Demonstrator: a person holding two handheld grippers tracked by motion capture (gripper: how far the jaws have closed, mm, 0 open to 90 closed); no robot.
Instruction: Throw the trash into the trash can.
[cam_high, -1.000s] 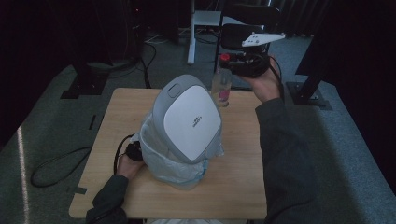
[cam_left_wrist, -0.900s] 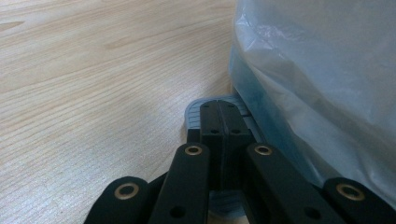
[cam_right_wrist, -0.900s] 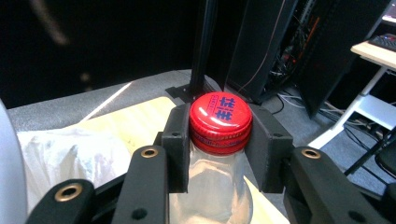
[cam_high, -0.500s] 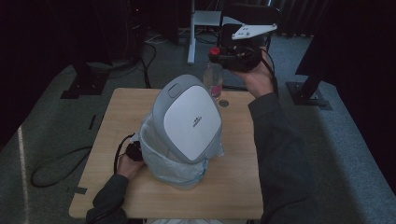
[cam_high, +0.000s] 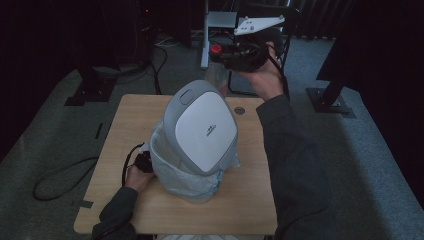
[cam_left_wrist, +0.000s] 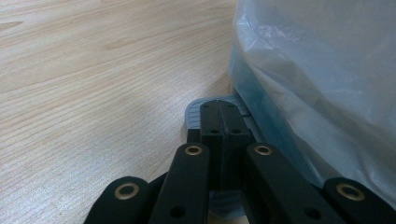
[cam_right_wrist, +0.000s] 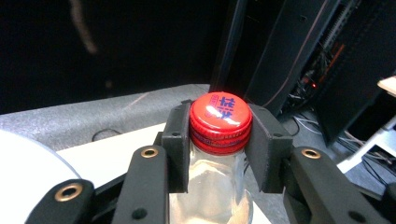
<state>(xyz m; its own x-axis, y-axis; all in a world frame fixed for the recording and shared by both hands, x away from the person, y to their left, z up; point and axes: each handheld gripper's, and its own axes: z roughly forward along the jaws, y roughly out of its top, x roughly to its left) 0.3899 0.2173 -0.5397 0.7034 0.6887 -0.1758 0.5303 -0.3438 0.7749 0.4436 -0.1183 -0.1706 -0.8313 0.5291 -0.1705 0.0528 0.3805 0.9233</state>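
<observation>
Right tool (cam_right_wrist: 219, 140) clamps the bottle (cam_right_wrist: 212, 196) at its red cap (cam_right_wrist: 220, 116) — left tool (cam_left_wrist: 218, 122) (jaws pressed together) rests on the bin's pedal (cam_left_wrist: 194, 112).

A light wooden table with rounded corners (cam_high: 250, 200) stands on a grey carpeted floor (cam_high: 370, 160) in a dim room. Beyond the table's far edge rise dark equipment racks (cam_right_wrist: 303, 56) and a pale metal stand post (cam_high: 205, 35), with black cables (cam_high: 60, 175) looping over the carpet left of the table. A black flat stand foot (cam_high: 330, 102) lies on the carpet right of the table.
</observation>
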